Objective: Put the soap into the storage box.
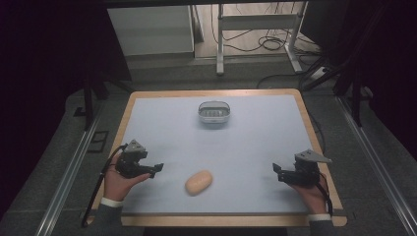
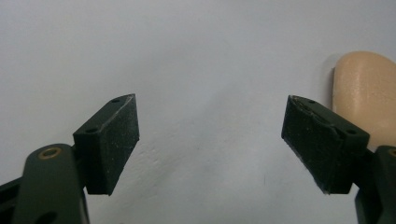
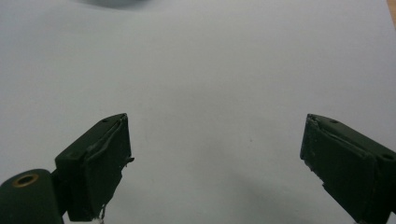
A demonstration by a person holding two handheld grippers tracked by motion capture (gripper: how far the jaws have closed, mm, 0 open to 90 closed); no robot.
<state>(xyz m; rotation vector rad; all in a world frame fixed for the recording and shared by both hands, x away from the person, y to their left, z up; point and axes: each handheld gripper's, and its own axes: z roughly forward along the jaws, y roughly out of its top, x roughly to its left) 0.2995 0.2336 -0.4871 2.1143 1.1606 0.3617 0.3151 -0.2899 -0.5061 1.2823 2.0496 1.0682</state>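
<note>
From my remote station, I see a pale blue table top (image 1: 255, 147) with a wooden edge, lit against a dark room. A tan, oval bread roll (image 1: 198, 182) lies near the front edge, a little left of centre. Toward the back, well apart from the roll, sits a small clear container (image 1: 214, 113) with a greyish rim.

The left gripper (image 1: 156, 169) rests low at the front left, held in a hand (image 1: 120, 183) with a dark sleeve and white cuff, pointing right toward the roll and stopping near it without touching. In the left gripper view, its jaws stand wide apart over bare table, with nothing between the pads (image 2: 114, 144); the roll (image 2: 366, 93) shows just beyond the right-hand jaw, at the frame's edge.

The right gripper (image 1: 278, 172) sits at the front right, held in the other hand (image 1: 311, 192), pointing left across the table, well apart from the roll. In the right gripper view, I see its jaws likewise spread wide and empty, the pads (image 3: 105, 168) framing plain table surface; a grey shadowed shape at the top edge may be the container, though I cannot tell for sure.

Behind the table, a white metal frame (image 1: 255, 29) and loose cables (image 1: 268, 44) lie on the floor.
</note>
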